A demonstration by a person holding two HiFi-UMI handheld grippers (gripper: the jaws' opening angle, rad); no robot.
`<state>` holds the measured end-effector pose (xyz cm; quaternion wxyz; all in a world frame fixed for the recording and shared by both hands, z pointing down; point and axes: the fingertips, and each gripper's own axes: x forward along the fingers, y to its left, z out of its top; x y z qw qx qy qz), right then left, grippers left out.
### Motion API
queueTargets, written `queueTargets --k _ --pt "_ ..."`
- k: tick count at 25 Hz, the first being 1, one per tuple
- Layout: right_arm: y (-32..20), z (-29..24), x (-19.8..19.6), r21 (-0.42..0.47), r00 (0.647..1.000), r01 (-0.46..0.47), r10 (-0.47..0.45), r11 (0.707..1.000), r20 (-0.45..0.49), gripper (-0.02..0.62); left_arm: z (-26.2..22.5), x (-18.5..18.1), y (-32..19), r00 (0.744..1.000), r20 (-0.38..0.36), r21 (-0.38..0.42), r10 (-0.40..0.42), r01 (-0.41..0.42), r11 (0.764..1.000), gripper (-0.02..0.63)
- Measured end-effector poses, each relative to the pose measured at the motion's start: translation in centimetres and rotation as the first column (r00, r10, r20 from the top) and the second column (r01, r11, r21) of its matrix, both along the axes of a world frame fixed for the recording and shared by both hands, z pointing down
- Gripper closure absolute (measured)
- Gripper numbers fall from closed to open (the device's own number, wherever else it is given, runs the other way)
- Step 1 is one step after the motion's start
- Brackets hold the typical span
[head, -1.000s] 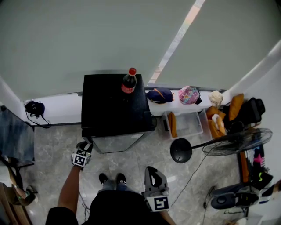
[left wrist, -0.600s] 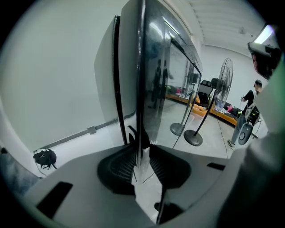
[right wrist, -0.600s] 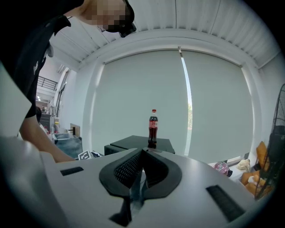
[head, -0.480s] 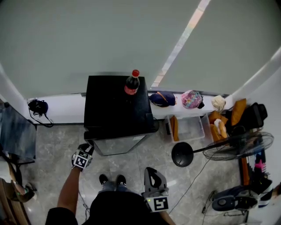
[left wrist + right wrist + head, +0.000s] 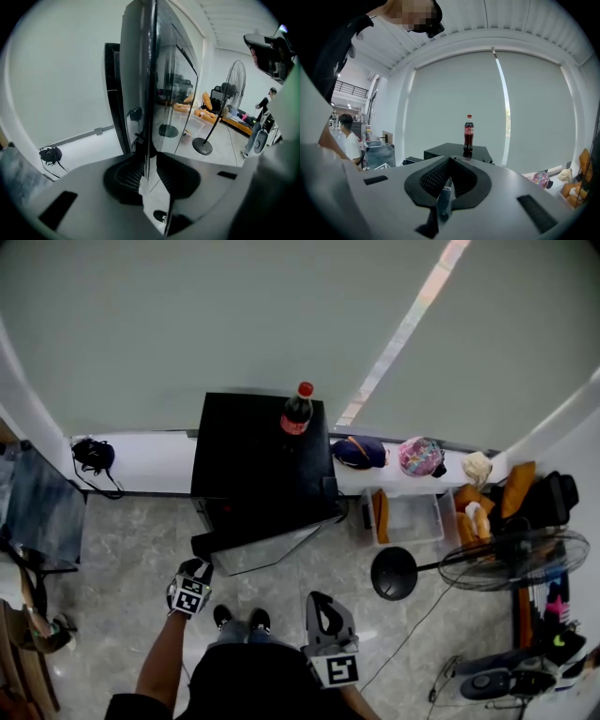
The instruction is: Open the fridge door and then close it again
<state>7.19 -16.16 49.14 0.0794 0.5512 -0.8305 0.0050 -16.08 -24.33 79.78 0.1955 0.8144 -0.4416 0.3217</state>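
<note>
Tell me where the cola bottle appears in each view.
Head view: cola bottle upper centre, standing on the black fridge.
Left gripper view: not in it.
Right gripper view: cola bottle at centre, on the fridge top.
Shared landmark: the black fridge, in all three views.

Seen from overhead, a black fridge (image 5: 248,465) stands against a pale wall, its door (image 5: 262,547) ajar, the free corner out toward seven o'clock, where the left gripper (image 5: 194,570) meets it. A red-capped cola bottle (image 5: 297,414) stands upright at one o'clock on the fridge's top. The right gripper (image 5: 321,606) hangs apart at five o'clock. A pedestal fan (image 5: 511,559) and clear bin (image 5: 412,519) lie toward three o'clock.
</note>
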Motion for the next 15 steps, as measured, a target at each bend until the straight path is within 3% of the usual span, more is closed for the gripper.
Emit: queueTargets --k 15 --pt "1.4 -0.2 -3.5 0.005 1.000 0.018 -0.018 1.000 0.004 0.586 0.4 1.1 1.8 0.999 -0.021 0.012 -0.037 0.037 0.999 0.522"
